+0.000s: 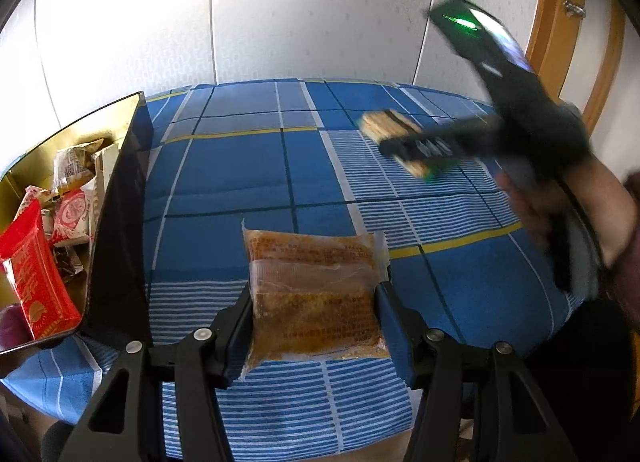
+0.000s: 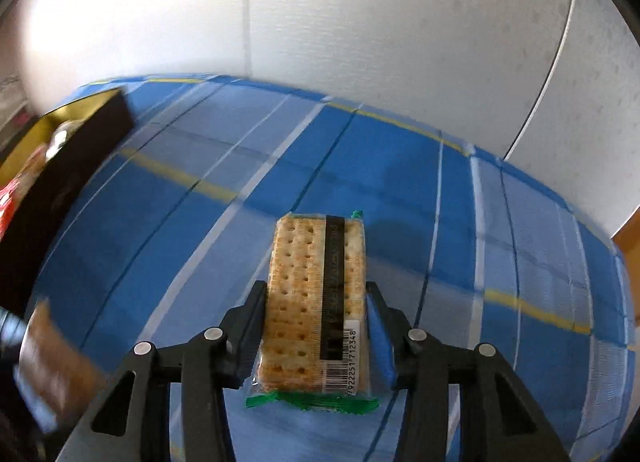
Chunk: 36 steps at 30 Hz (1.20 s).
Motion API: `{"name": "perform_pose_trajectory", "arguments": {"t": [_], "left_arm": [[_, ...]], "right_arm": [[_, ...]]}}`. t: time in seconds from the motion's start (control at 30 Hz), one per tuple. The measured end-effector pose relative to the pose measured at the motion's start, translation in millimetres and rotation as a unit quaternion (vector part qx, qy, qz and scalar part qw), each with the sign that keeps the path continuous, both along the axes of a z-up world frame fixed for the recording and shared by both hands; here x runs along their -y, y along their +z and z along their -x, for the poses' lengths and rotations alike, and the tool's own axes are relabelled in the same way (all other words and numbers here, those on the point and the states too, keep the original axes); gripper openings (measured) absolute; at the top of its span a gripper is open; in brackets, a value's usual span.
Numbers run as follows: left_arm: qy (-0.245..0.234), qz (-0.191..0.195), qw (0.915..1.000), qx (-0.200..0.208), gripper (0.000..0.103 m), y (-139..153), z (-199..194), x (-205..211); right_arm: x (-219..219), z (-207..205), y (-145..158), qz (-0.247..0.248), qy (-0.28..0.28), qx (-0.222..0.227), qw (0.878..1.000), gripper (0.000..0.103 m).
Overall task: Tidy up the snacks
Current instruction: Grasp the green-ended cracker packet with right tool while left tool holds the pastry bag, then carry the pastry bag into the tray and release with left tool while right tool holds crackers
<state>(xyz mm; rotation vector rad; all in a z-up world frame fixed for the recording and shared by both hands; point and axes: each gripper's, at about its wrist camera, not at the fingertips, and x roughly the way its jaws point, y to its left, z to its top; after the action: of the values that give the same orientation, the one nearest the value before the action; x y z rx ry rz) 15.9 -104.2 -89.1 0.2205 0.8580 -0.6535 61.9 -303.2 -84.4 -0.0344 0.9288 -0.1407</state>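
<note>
An orange-brown snack packet in clear wrap sits between the fingers of my left gripper, which is shut on its two sides. It is just right of a black box with a gold inside that holds several red and white snack packs. At the far right my right gripper is blurred and held above the cloth. In its own view the right gripper is shut on a cracker pack with green ends and a barcode. The box lies at the far left there.
A blue plaid cloth covers the table, which ends at white wall panels behind. A person's hand holds the right gripper's handle. A wooden door frame stands at the far right. The cloth's front edge drops off below the left gripper.
</note>
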Motion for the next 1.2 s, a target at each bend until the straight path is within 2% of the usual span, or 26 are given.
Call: {"name": "perform_pose_trajectory", "arguments": {"t": [0.07, 0.13, 0.4, 1.2], "left_arm": [[0.001, -0.001, 1.0000, 0.001, 0.059, 0, 2, -1], [0.002, -0.002, 1.0000, 0.001, 0.059, 1, 3, -1], [0.014, -0.007, 0.9999, -0.005, 0.059, 3, 2, 0], [0.026, -0.015, 0.9995, -0.008, 0.059, 4, 3, -3]], "right_arm": [[6, 17, -1, -0.020, -0.001, 0.012, 1.000, 0.048], [11, 31, -2, -0.014, -0.008, 0.026, 1.000, 0.048], [7, 40, -5, -0.010, -0.030, 0.050, 0.998, 0.048], [7, 40, -4, -0.013, -0.031, 0.051, 0.998, 0.048]]}}
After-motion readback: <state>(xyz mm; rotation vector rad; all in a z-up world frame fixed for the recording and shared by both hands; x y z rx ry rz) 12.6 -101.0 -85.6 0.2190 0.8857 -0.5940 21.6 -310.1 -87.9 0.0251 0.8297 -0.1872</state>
